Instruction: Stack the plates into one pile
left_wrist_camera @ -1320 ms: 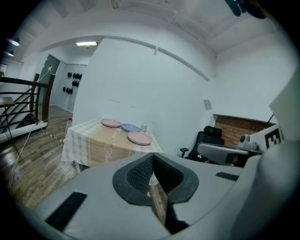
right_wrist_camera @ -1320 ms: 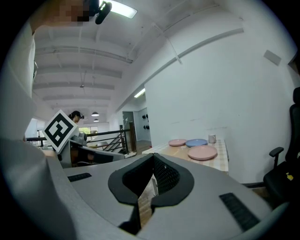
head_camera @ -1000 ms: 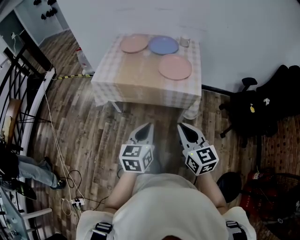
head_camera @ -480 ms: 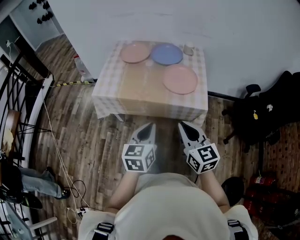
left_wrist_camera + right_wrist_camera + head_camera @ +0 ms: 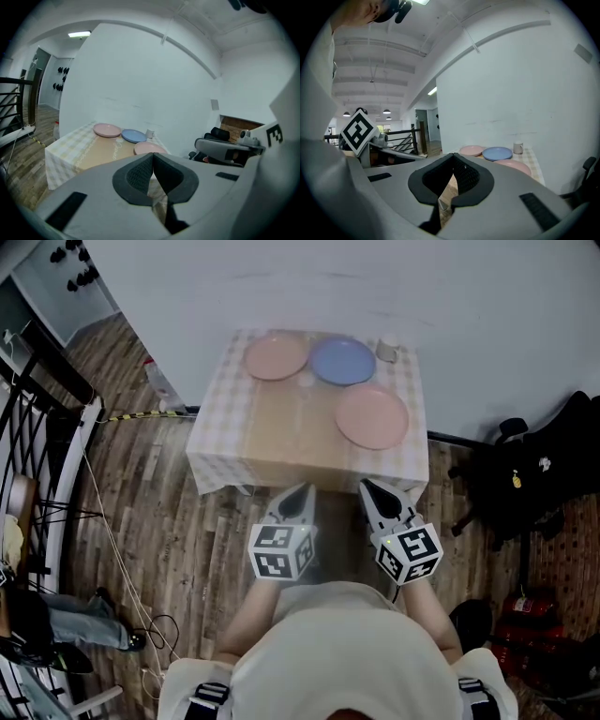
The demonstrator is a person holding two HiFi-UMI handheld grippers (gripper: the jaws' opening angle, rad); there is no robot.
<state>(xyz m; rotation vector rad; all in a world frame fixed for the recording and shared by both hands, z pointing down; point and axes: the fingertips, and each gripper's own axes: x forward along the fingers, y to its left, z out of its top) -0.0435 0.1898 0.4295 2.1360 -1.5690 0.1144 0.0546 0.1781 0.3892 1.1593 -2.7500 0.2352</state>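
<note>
- Our left hand-held gripper point(image 5: 300, 491) and right hand-held gripper point(image 5: 367, 487) were closed, empty.
- A pink plate point(image 5: 276, 357), a blue plate point(image 5: 343, 361) and a second pink plate point(image 5: 372, 417) sat unstacked.
- We couldn't read the lettering on the cloth point(image 5: 101, 151).

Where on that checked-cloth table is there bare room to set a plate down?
The near-left half of the checked-cloth table is bare, bordered by the far round pink plate, the nearer round pink plate and the front edge. The far edge is crowded: round blue plate and small pale cup.
</note>
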